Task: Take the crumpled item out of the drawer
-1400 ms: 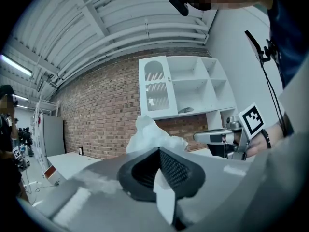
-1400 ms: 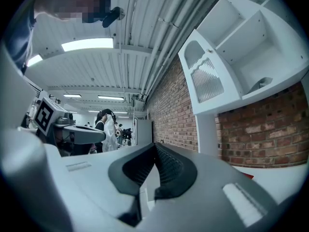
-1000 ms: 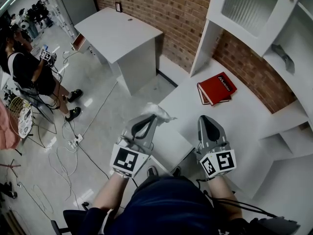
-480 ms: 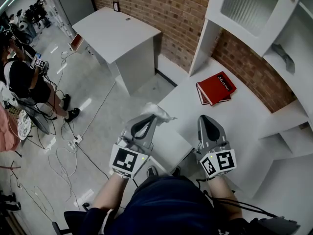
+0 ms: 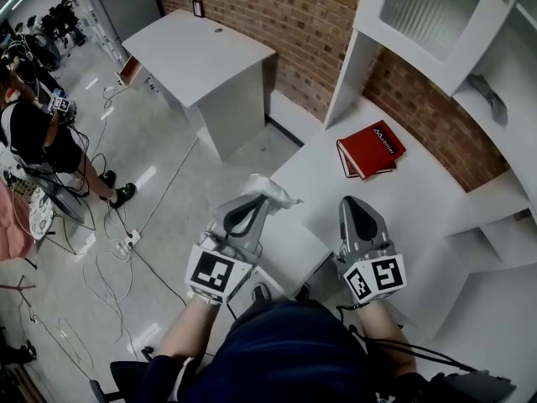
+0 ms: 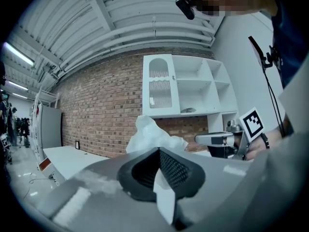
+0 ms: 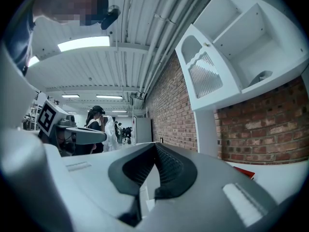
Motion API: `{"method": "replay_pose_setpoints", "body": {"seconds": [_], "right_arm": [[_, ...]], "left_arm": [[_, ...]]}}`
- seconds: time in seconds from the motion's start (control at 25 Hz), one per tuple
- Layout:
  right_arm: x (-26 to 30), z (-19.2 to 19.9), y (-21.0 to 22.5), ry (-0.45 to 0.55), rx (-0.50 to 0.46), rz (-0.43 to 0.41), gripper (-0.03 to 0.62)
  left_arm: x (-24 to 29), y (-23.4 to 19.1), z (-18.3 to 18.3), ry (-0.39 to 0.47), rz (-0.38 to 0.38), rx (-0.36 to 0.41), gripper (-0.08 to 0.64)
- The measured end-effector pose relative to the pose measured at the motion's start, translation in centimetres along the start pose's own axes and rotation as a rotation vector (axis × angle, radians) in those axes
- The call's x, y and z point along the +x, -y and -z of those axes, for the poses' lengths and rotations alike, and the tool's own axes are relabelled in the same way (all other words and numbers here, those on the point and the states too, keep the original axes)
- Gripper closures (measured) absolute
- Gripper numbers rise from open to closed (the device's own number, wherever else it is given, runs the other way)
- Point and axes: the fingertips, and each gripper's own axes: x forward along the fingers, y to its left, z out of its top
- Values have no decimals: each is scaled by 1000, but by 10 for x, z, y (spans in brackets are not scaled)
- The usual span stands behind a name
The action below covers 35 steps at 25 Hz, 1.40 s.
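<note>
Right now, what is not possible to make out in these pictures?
Drawer: head view, the person's body covers part of it; contents unknown.
Crumpled item: left gripper view, lower part hidden inside the shut left tongs; paper or cloth, unclear.
Red book: head view, cover print too small.
Grey object on the shelf: head view, too small to identify.

This is a large industrial-style lab hall. It has a bare brick wall, exposed ceiling pipes and strip lights. Loose cables trail over the floor, a plain white table stands by the wall, and other people work nearby.
</note>
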Motion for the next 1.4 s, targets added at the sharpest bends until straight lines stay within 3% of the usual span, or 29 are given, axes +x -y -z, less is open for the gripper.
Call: {"method": "replay_pose_setpoints", "body": {"seconds": [0.08,0.24,0.4,1.4], "right_arm": [[0,0,-1,1,-3,-2,591],[1,-1,-3,2,-6,-5,591],[1,-1,-3,1,-5,-6,591],[-1,3,-3,-3,8,-1,591]], "left_arm": [[0,0,0,-1,-2,-8,558],[-1,-1,1,6,15,49,558],[-1,-1,1,7,10,21,558],[1,-2,9,-14,19,37,558]]}}
